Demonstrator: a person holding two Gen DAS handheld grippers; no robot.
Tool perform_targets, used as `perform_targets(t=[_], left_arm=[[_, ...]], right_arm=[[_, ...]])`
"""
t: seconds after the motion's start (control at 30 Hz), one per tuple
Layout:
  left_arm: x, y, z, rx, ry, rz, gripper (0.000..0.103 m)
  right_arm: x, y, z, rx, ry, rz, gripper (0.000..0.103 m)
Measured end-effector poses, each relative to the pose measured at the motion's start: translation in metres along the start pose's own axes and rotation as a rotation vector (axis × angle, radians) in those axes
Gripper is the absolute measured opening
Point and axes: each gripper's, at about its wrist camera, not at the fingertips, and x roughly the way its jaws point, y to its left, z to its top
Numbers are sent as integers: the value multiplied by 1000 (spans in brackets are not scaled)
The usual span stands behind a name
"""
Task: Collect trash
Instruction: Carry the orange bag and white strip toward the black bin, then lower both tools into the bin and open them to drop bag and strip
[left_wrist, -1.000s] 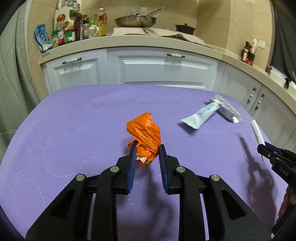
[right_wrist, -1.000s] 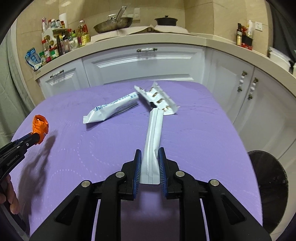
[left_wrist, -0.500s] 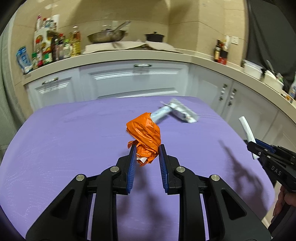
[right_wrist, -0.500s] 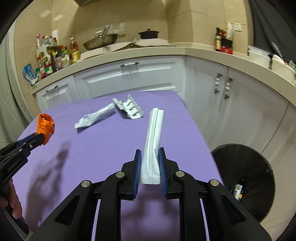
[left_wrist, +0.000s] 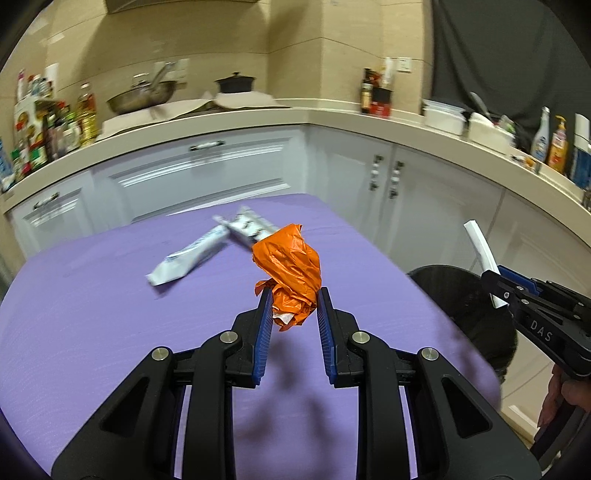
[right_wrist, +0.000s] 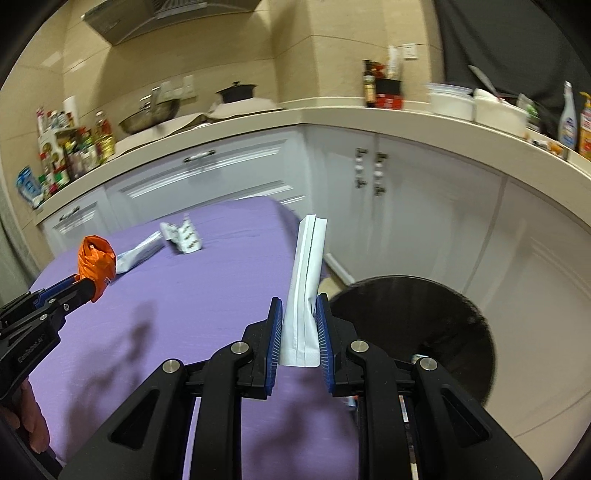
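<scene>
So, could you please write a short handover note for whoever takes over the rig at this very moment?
Left gripper: shut on the crumpled orange wrapper, held above the purple table.
Right gripper: shut on the long white packet, near the table edge beside the black bin.
On the table: a white tube and a silver wrapper, touching.
Done: two pieces picked up.
Left: drop both into the bin, then collect the tube and silver wrapper.
</scene>
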Motion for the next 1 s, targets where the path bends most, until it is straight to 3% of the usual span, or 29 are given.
perform_targets(t=[0.6, 1.0], left_arm=[[25, -113, 11, 133, -15, -159, 23], [49, -153, 11, 182, 8, -203, 23]], right_arm=[[-15, -83, -10, 106, -15, -108, 20], [-10, -109, -19, 135, -5, -139, 20]])
